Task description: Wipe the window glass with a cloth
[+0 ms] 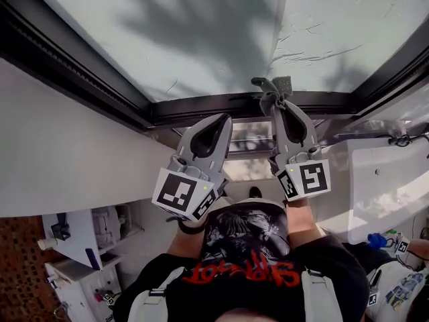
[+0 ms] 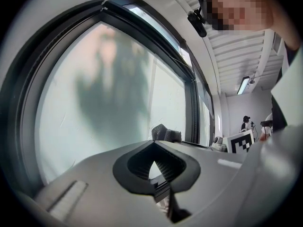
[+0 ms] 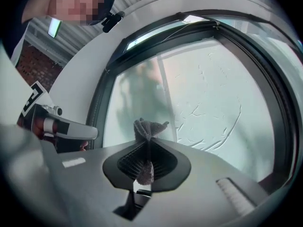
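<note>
Nearest me, both grey plastic two-jaw grippers are raised side by side toward the window.

- Left gripper [image 1: 221, 123]: the left gripper view shows its jaws drawn together at the tips with nothing between them. It is empty and idle.
- Right gripper [image 3: 149, 138]: it is clamped on a small dark-grey, nubbly-textured cloth [image 3: 147, 126]. The cloth is pinched along a fold. A short crumpled tuft sticks out past the tips, and another bit hangs back inside the jaw hollow.
- In the head view the cloth [image 1: 276, 86] sits at the tip of the right gripper [image 1: 276, 104], in front of the black lower bar of the window frame [image 1: 201, 107]. I cannot tell whether the tuft touches anything.

Handling, as I judge it:
- The cloth looks light, soft and limp. It has no stiffness of its own, so it will only go where the jaws push it.
- It should not slip, because the ribbed pads bite well into the weave.
- Only a little cloth sits ahead of the tips, so the hard tips could meet the pane. A hold nearer one edge, leaving more cloth forward, would wipe better.

Beyond that is the pale frosted window glass [image 1: 201, 32]. It is rigid and smooth, with thin curling streaks on the right pane [image 3: 213, 108]. It is breakable, so I will keep the pressure light.
</note>
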Tool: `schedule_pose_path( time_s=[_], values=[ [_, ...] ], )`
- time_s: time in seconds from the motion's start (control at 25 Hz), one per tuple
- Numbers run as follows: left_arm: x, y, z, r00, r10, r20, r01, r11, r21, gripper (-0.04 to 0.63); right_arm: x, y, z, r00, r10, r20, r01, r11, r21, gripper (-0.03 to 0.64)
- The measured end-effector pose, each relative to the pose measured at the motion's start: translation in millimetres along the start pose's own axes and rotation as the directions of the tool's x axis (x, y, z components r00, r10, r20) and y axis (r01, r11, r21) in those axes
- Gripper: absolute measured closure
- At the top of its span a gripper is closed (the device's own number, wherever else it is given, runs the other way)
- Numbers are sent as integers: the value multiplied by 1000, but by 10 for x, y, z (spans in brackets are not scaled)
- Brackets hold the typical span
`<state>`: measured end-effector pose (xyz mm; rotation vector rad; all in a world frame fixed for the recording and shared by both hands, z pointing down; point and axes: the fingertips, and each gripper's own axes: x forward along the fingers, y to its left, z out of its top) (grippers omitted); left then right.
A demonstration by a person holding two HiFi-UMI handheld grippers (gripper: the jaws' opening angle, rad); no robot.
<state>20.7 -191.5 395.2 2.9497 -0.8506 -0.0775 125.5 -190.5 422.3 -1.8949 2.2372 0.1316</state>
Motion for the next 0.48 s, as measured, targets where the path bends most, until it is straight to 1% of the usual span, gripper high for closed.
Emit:
schedule_pose_path(
  time_s=[0.08,0.12,0.24,0.48],
  values=[
    [-25,25,-35,1000,-5,-17,5,1000,6,587,39,40,-49,1000,12,-13,-12,1000,26,595],
    [-33,32,-51,1000,-7,-23,7,1000,10,546,57,56,-79,1000,18,-20,-17,999,39,595],
    [-72,77,-94,1000,3,-25,-3,1000,8,541,99,108,-167,999,32,-41,-30,998,55,595],
    [-189,261,-140,999,28,-27,-28,1000,-2,541,152,242,-263,998,36,-58,-34,998,49,595]
  ],
)
